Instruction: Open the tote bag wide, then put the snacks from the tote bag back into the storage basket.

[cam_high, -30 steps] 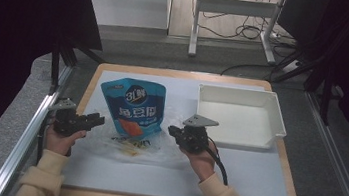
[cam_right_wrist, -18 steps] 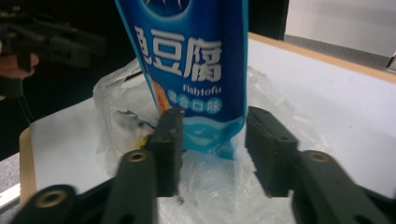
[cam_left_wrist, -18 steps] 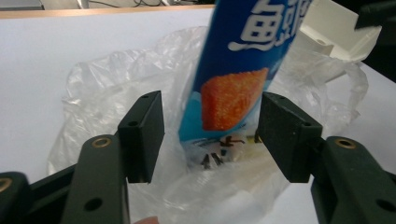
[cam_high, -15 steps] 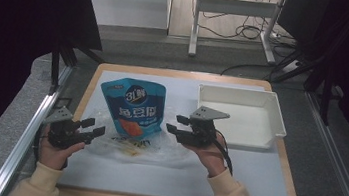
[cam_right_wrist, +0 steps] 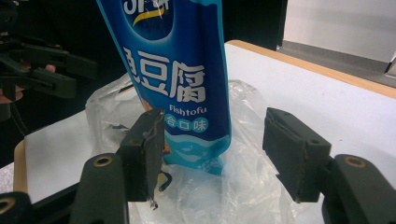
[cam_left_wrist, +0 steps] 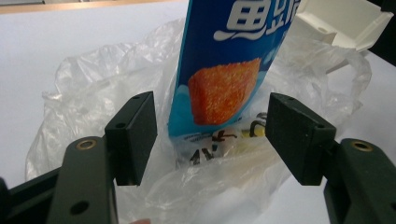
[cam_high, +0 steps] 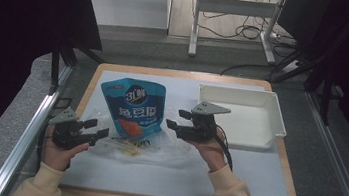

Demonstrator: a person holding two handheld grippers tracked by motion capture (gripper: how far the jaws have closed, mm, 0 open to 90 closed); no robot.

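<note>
As both pairs of fingers are spread wide, a blue fish-tofu snack pouch is left standing on the crumpled clear plastic bag at the middle of the table. A second ago the right gripper was all but closed at the bag's right edge and the left gripper was partly closed at its left edge; now both have just been opened and drawn slightly back and up, and nothing is held between either pair of fingers. In the left gripper view the left gripper's black fingers are seen well apart, with the pouch's orange-printed lower end and the bag's folds framed between them but untouched. In the right gripper view the right gripper's fingers are likewise spread, the pouch's lower corner and the film lying beyond them, apart from the pads. The pouch is seen upright, its foot sunk among the bag's folds, with smaller wrapped items dimly visible beneath the film. The white tray is left bare at the table's far right. The release is judged to mean that the bag's edges have been let go and that a fresh grip is being prepared, on the pouch or on the film; which cannot be told.
</note>
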